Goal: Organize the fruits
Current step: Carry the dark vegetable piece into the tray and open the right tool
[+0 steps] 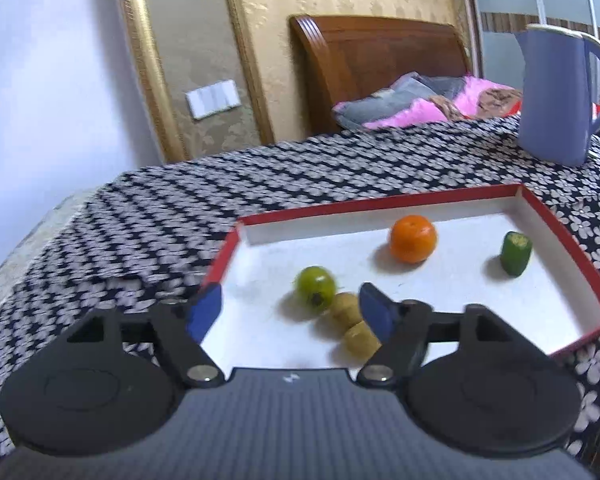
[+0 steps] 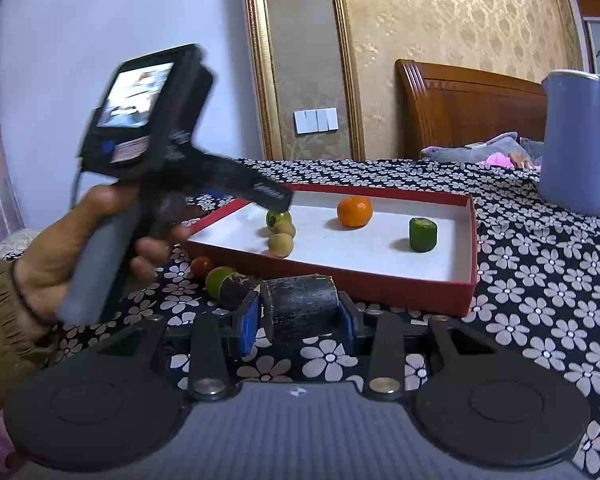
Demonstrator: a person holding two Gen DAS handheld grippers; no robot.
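A red box with a white inside point(image 1: 564, 236) point(image 2: 470, 240) lies on the flowered cloth. In it are an orange point(image 1: 413, 238) point(image 2: 354, 211), a green cut piece point(image 1: 516, 253) point(image 2: 423, 234), a round green fruit point(image 1: 315, 289) point(image 2: 278, 218) and two tan fruits point(image 1: 346, 311) point(image 2: 281, 245). My left gripper point(image 1: 290, 312) is open and empty above the box's near left corner, the green fruit between its fingers' line. My right gripper point(image 2: 298, 316) is shut on a dark cane piece point(image 2: 300, 307) in front of the box.
A blue jug point(image 1: 556, 92) point(image 2: 572, 140) stands behind the box at the right. On the cloth left of my right gripper lie a second dark piece point(image 2: 236, 290), a green fruit point(image 2: 217, 280) and a small red fruit point(image 2: 201, 266). A bed lies beyond the table.
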